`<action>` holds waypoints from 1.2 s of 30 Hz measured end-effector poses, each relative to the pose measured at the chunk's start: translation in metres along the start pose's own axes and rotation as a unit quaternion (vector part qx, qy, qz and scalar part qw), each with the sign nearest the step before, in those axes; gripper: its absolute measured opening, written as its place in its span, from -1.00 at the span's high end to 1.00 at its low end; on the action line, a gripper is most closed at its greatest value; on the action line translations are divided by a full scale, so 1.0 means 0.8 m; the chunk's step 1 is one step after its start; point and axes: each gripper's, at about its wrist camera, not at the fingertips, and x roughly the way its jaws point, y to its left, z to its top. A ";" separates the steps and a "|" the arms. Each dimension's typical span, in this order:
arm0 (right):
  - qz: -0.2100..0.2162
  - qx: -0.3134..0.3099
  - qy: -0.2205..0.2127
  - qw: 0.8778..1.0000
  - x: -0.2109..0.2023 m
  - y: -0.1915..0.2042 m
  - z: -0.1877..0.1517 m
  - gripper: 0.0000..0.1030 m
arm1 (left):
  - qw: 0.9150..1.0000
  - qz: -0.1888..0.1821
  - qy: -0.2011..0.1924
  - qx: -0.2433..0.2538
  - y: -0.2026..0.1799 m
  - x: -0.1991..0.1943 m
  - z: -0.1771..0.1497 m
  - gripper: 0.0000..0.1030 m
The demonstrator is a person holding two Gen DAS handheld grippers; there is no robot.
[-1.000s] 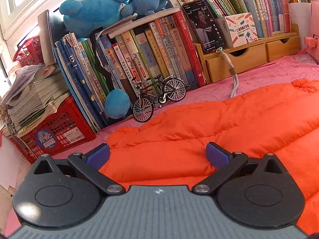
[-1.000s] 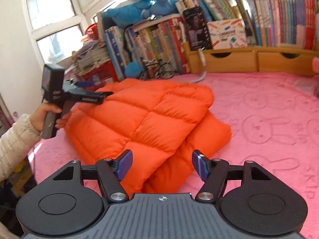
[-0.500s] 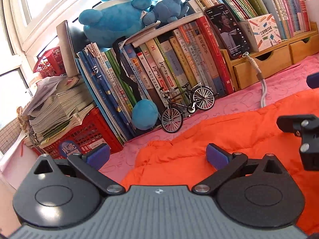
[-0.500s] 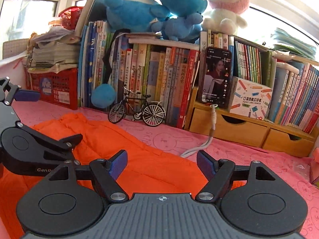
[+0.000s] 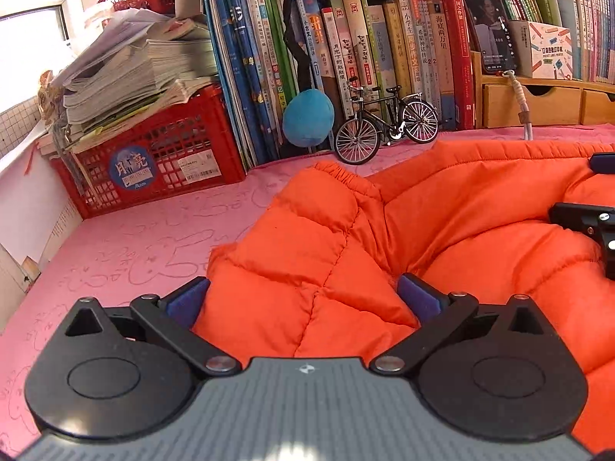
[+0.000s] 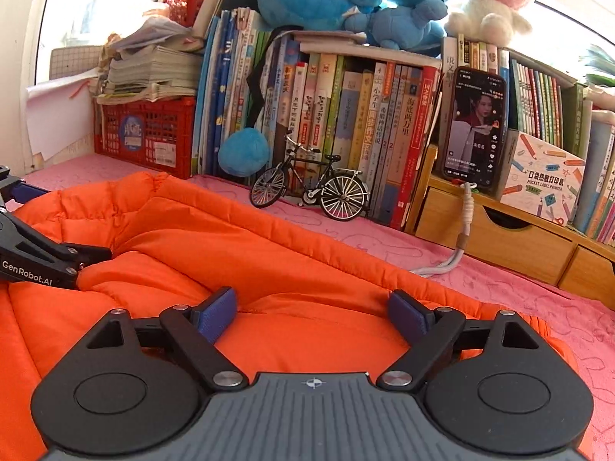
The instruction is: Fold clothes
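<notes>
Below both tongs lies the orange jacket [image 5: 442, 230] — left gripper [image 5: 303, 297] spread wide, right gripper [image 6: 313, 313] opening, nothing pinched.

Counted in view: one puffy orange quilted jacket [image 5: 384, 253], one small black model bicycle [image 6: 309, 188], one red plastic crate [image 5: 153, 153], one upright black phone [image 6: 474, 126], two black two-finger grippers, left [image 5: 303, 297] and right [image 6: 313, 313], one pink-and-white plush toy [image 6: 488, 4].
</notes>
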 end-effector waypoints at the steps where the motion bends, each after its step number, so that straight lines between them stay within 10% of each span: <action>1: -0.006 0.001 -0.006 1.000 -0.003 0.002 0.001 -0.68 | 1.000 0.008 -0.014 0.004 -0.002 -0.009 0.004 -1.00; 7: -0.089 -0.040 -0.044 0.994 -0.016 0.036 0.014 -0.68 | 0.992 0.022 -0.095 0.079 -0.054 -0.026 0.049 -1.00; 16: -0.102 -0.068 0.014 0.992 0.008 0.041 -0.011 -0.68 | 0.987 0.013 -0.041 0.153 -0.092 0.024 0.029 -1.00; 36: -0.194 0.011 0.063 0.979 -0.057 -0.080 -0.076 -0.79 | 0.996 0.024 0.003 0.080 0.032 0.044 -0.010 -1.00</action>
